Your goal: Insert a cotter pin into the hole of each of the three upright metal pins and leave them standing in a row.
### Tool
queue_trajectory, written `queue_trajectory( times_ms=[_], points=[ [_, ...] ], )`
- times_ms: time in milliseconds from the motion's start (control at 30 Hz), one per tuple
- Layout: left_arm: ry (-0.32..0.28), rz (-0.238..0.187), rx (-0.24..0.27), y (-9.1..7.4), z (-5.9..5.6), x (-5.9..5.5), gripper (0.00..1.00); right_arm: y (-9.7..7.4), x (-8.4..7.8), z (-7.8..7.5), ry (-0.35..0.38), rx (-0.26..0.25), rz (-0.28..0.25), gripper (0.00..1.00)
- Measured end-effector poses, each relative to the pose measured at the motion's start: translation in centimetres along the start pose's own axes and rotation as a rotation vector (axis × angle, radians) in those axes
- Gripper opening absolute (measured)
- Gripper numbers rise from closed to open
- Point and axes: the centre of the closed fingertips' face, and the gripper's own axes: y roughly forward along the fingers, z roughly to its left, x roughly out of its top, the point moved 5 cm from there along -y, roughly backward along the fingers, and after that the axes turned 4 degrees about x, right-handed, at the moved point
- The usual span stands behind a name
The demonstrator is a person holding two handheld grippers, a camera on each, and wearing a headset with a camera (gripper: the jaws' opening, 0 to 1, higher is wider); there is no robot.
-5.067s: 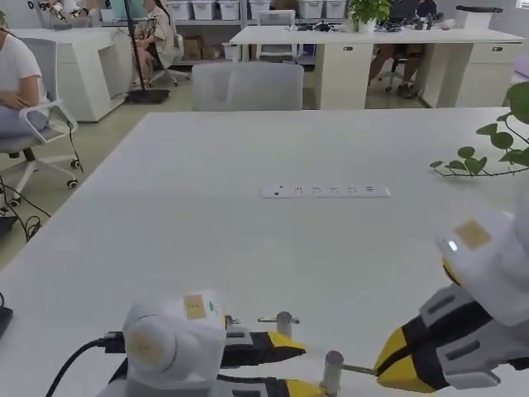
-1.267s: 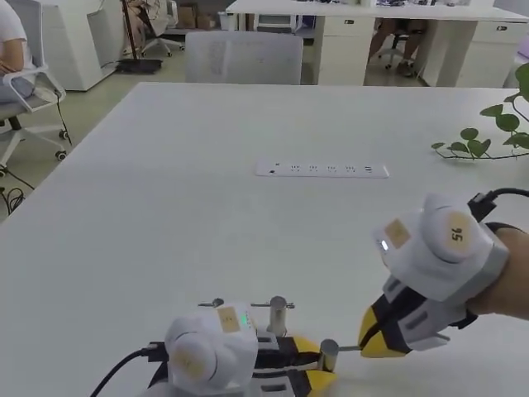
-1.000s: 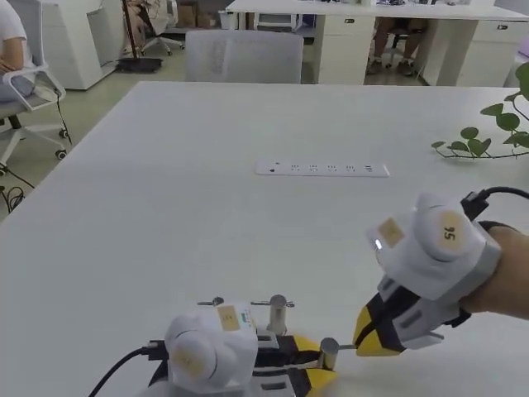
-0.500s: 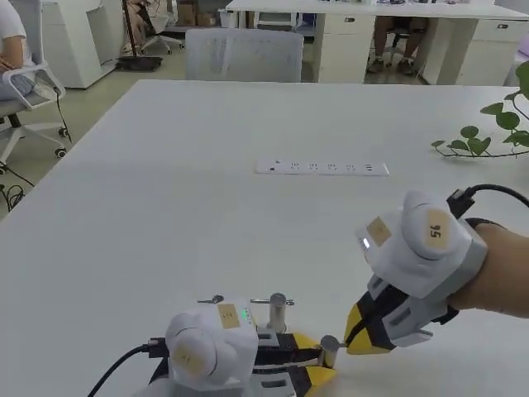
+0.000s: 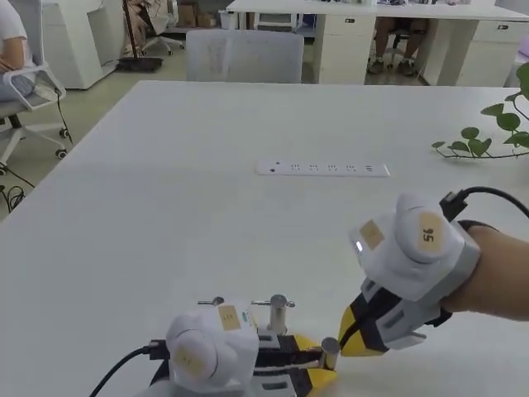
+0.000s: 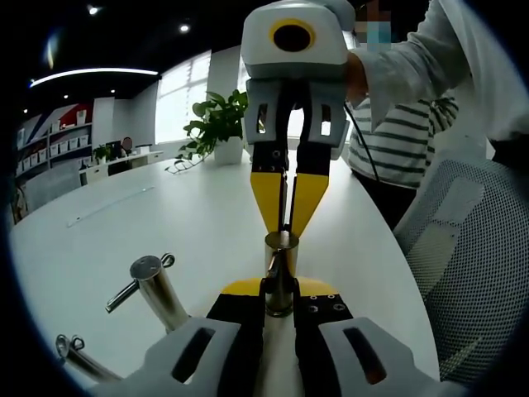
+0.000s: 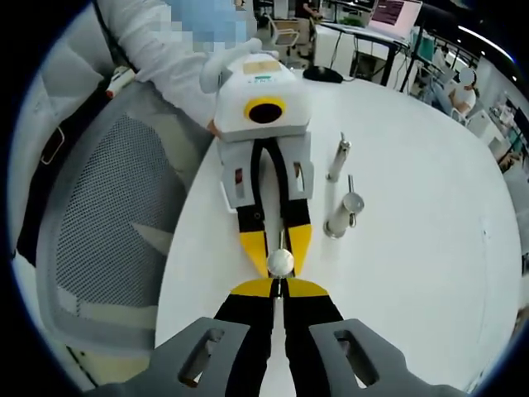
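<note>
My left gripper [image 5: 321, 369] [image 6: 281, 291] is shut on an upright metal pin [image 5: 329, 351] [image 6: 281, 265] [image 7: 280, 263] near the table's front edge. My right gripper [image 5: 345, 341] [image 7: 281, 286] faces it from the right, its yellow fingers [image 6: 307, 197] shut on a thin cotter pin [image 6: 284, 195], with the tips almost touching the pin's head. Just behind stands a second metal pin [image 5: 278, 309] [image 6: 157, 289] [image 7: 342, 212] with a cotter pin through its head. A third metal pin [image 5: 216, 302] [image 7: 339, 157] [image 6: 73, 351] is further left, half hidden behind the left gripper's body.
A white power strip [image 5: 321, 169] lies mid-table. Plant sprigs [image 5: 483, 141] reach in at the right edge. A grey chair [image 5: 244, 56] stands at the table's far side, with desks and seated people beyond. A cable runs from each gripper.
My right gripper has moved left with the cotter pin, closing the gap to the pin held in my left gripper. The left gripper and the other two pins have stayed put.
</note>
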Motion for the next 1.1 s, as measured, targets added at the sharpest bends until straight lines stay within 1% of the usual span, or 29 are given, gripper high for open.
queue_trajectory(
  times_ms=[100,233,333,400,467,567,733,833,1100],
  points=[
    [0.000,0.001,0.000,0.0,0.0,0.0,0.11,0.0,0.0,0.0,0.004,0.001,-0.002,0.05],
    [-0.001,0.001,0.000,0.1,0.0,0.0,0.11,-0.1,-0.2,0.1,0.044,0.005,-0.008,0.05],
    [-0.002,0.001,0.000,0.1,0.0,0.0,0.11,-0.3,-0.5,0.1,0.056,0.003,-0.014,0.06],
    [-0.003,0.001,0.000,0.1,0.0,0.0,0.11,-0.5,-0.6,0.2,0.081,0.002,-0.029,0.08],
    [-0.002,0.001,-0.001,0.1,0.0,0.0,0.11,-0.6,-0.8,0.2,0.089,-0.005,-0.030,0.10],
    [-0.002,0.002,-0.001,0.1,0.0,0.0,0.11,-0.8,-1.1,0.3,0.109,-0.009,-0.048,0.11],
    [-0.001,0.002,-0.002,0.1,0.1,0.0,0.11,-0.9,-1.5,0.2,0.100,-0.027,-0.048,0.10],
    [-0.001,0.003,-0.002,0.1,0.1,0.0,0.11,-0.8,-1.4,0.2,0.093,-0.026,-0.050,0.06],
    [0.000,0.003,-0.002,0.1,0.1,0.0,0.11,-0.6,-0.9,0.1,0.076,-0.028,-0.057,0.06]
  ],
)
